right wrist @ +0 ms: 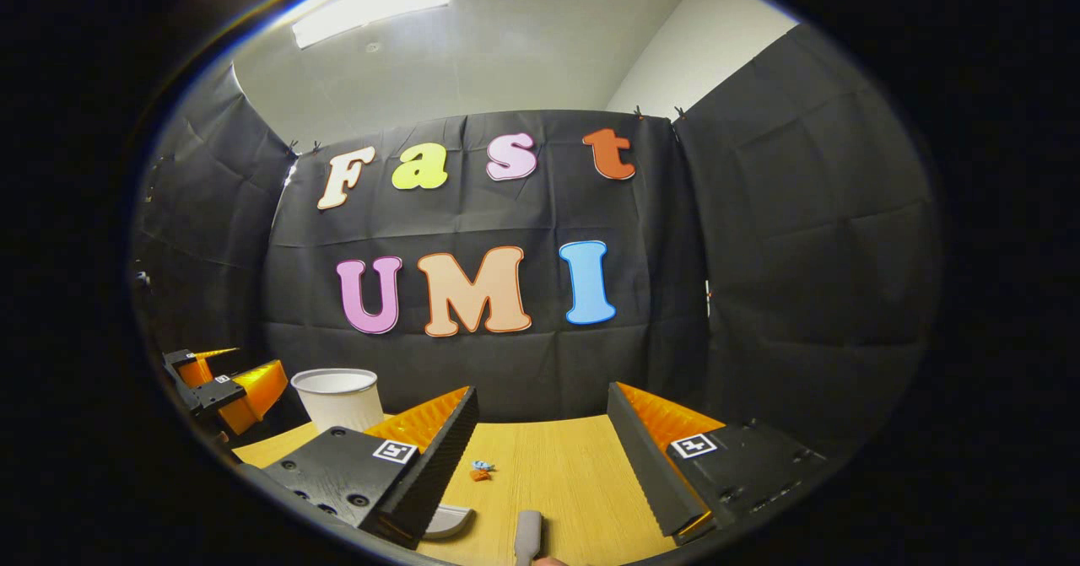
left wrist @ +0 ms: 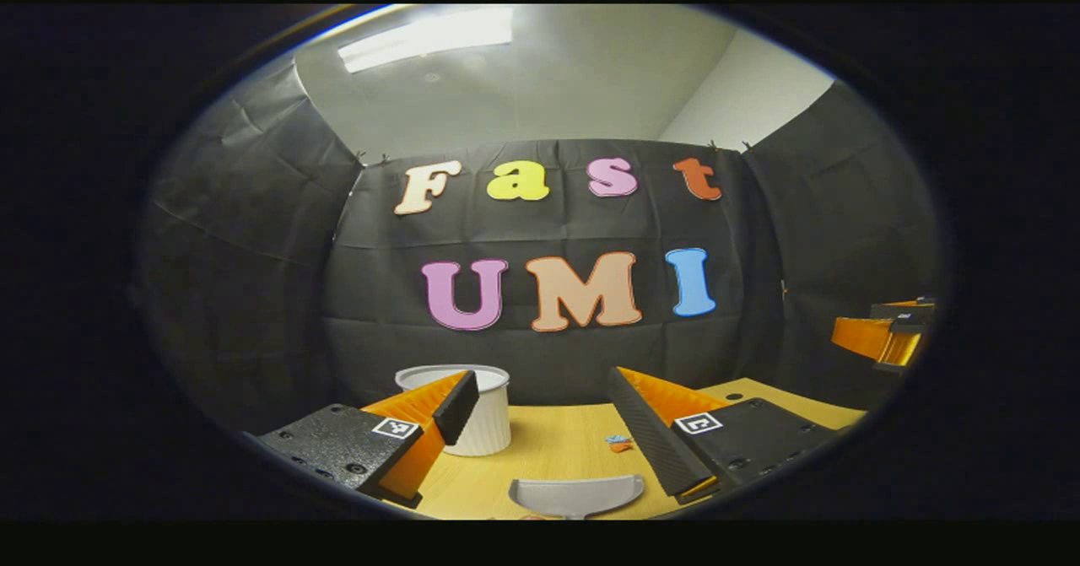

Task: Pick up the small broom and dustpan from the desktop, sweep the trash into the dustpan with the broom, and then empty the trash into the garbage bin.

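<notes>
1. Evidently the pickup step has not begun: left gripper (left wrist: 540,431) and right gripper (right wrist: 540,456) both hover with fingers spread wide, holding nothing.
2. The dustpan (left wrist: 576,496) lies on the desk (left wrist: 548,448) nearer than the bin (left wrist: 472,414); the trash (left wrist: 618,443) lies beside the bin.
3. The broom handle (right wrist: 528,536) lies below the right gripper. Next, probably, each must descend and close.

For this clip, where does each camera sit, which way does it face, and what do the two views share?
Left gripper view: rides the left claw, looking forward over the wooden desk toward the white bin, grey dustpan and trash bits; its own open fingers show below, the right claw far right.
Right gripper view: rides the right claw, facing the same way; own open fingers below, the left claw at far left, a grey handle at the bottom edge.
Shared: desk, bin, dustpan, trash.
</notes>
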